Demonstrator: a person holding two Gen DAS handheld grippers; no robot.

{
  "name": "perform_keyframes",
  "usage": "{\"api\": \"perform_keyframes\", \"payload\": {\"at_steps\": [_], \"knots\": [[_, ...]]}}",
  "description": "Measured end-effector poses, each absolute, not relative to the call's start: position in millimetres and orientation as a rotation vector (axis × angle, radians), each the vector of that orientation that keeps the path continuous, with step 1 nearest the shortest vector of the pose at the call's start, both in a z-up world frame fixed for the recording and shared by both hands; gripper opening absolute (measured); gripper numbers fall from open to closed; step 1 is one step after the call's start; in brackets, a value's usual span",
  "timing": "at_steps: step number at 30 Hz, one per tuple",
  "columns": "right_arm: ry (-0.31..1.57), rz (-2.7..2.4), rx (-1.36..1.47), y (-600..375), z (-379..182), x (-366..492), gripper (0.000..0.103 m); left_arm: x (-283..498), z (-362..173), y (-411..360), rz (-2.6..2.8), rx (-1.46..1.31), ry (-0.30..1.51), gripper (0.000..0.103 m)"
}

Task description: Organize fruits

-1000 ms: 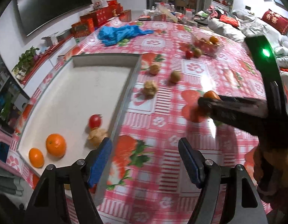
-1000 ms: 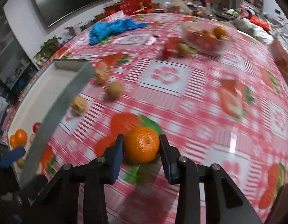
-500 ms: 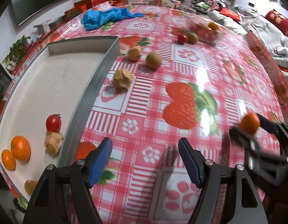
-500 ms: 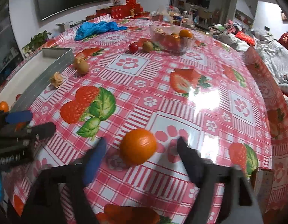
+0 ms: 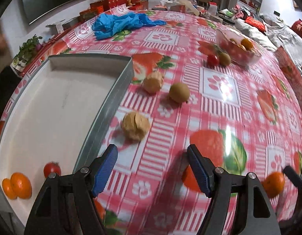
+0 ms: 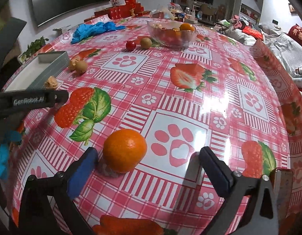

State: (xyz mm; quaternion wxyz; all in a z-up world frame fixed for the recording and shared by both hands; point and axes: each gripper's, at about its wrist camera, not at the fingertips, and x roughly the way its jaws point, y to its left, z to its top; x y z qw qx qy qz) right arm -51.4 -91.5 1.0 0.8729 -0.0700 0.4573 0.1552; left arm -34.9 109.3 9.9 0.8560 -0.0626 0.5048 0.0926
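While the right tool [image 6: 147,168] was opening, the mandarin [image 6: 125,150] sat on the worktop [image 6: 190,105] between its blue pads [image 6: 82,173], close to the left pad yet apparently clear of it and well apart from the right one, so nothing was gripped. The left tool [image 5: 152,168] was held part-open and empty above the cloth, just right of the grey tray [image 5: 104,113], with a papery husked fruit [image 5: 135,126] near ahead of it. The mandarin was judged light, firm-skinned and round, likely to roll on the glossy cloth; it would best be taken across its widest middle with moderate pressure, since hard squeezing could bruise it. The husked fruit was judged very light and crushable, its dry shell easily torn, so a gentle hold around the whole body would suit it. Further off lay a second husked fruit [image 5: 153,81] and a kiwi [image 5: 179,92]; two mandarins [image 5: 17,185] and a tomato [image 5: 51,169] already lay in the tray's near left corner.
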Motion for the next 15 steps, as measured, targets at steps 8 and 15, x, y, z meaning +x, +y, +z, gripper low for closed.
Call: {"api": "perform_keyframes", "payload": {"at_steps": [8,15], "knots": [[0.954,0.323,-0.146,-91,1,-52,0.103,-16,9,107,0.21,-0.124,1.029,0.074],[0.954,0.322,-0.147,-91,1,-52,0.103,-13,13,108,0.178,-0.118,1.02,0.027]]}}
